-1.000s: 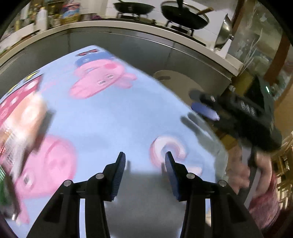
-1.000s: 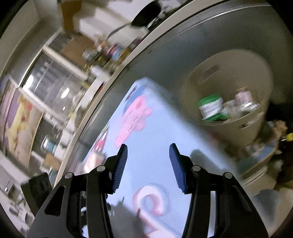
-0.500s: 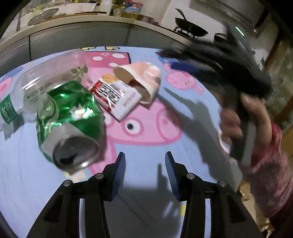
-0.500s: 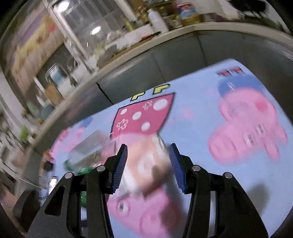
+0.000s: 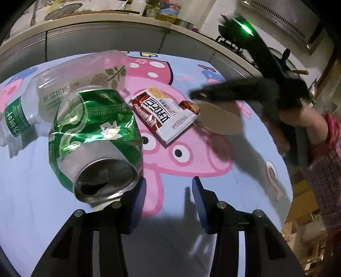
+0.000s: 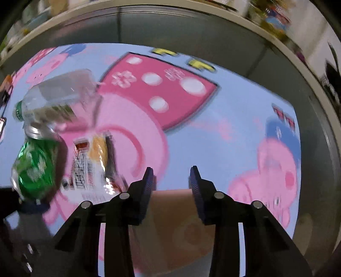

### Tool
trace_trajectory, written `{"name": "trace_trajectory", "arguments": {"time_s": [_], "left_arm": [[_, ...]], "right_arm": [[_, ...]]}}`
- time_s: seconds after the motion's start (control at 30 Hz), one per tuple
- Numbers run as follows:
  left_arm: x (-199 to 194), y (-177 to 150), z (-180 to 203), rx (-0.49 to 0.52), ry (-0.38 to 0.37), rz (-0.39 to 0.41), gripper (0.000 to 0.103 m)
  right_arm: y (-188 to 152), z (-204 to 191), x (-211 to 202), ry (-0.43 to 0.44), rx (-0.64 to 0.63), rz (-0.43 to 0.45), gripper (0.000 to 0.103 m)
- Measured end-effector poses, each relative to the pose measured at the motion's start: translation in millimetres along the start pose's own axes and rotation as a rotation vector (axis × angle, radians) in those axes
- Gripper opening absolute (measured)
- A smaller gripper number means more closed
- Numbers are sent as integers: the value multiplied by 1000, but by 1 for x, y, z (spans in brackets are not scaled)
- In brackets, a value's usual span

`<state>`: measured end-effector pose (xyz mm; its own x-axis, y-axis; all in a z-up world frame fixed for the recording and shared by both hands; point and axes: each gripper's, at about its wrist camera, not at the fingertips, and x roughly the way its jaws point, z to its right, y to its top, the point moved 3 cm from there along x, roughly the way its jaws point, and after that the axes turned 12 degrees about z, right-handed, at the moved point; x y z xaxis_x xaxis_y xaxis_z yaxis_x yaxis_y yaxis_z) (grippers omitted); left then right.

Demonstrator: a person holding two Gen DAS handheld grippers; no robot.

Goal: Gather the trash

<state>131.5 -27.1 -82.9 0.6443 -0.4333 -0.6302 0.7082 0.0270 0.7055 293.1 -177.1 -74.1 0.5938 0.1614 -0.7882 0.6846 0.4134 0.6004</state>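
Observation:
A crushed green can lies on the cartoon-print tablecloth, just left of my open, empty left gripper. Behind it lie a clear plastic bottle and a red-and-white snack wrapper. A tan paper cup lies on its side right of the wrapper. My right gripper is open with the cup between its fingers, under the jaws. The can, bottle and wrapper show blurred at the left of the right wrist view.
A kitchen counter with jars and a stove runs behind the table. The table's right edge drops off near my right hand. Grey cabinet fronts stand beyond the far edge.
My right gripper has swung from over the bin back to the table and come down around the paper cup. My left gripper has turned toward the trash pile and closed in on the can.

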Motion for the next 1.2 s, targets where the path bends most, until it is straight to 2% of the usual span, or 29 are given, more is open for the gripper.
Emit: {"name": "trace_trajectory", "arguments": {"time_s": [0.07, 0.13, 0.27, 0.37, 0.47, 0.53, 0.57, 0.67, 0.87, 0.93, 1.0, 1.2], "left_arm": [[-3, -3, 0, 2, -6, 0, 45], [-1, -4, 5, -9, -19, -2, 45], [0, -5, 10, -21, -37, -10, 45], [-5, -5, 15, -13, -40, -10, 45], [-13, -4, 15, -13, -40, -4, 45], [-19, -5, 13, -15, -40, 0, 45], [-24, -6, 10, -19, -41, 0, 45], [-30, -10, 4, -40, -52, -8, 45], [-35, -17, -4, -110, -107, -27, 45], [-35, -18, -3, -122, -124, -34, 52], [-31, -19, 1, -125, -139, -46, 53], [-12, -30, 22, -124, -206, -114, 53]], "right_arm": [[-20, 17, -8, 20, 64, 3, 36], [-29, 30, -26, 71, 159, 77, 40], [-21, 40, -46, 228, 330, 215, 45], [-10, 26, -28, 301, 345, 193, 48], [-13, -1, -6, 310, 289, 123, 48], [-18, -18, 4, 342, 263, 76, 33], [-22, -27, 5, 351, 238, 59, 17], [-34, -44, -7, 349, 180, 67, 5], [-84, -53, -48, 389, 238, 108, 4], [-106, -54, -61, 407, 276, 124, 4], [-130, -52, -73, 421, 321, 145, 4], [-173, -46, -82, 446, 453, 225, 4]]}}
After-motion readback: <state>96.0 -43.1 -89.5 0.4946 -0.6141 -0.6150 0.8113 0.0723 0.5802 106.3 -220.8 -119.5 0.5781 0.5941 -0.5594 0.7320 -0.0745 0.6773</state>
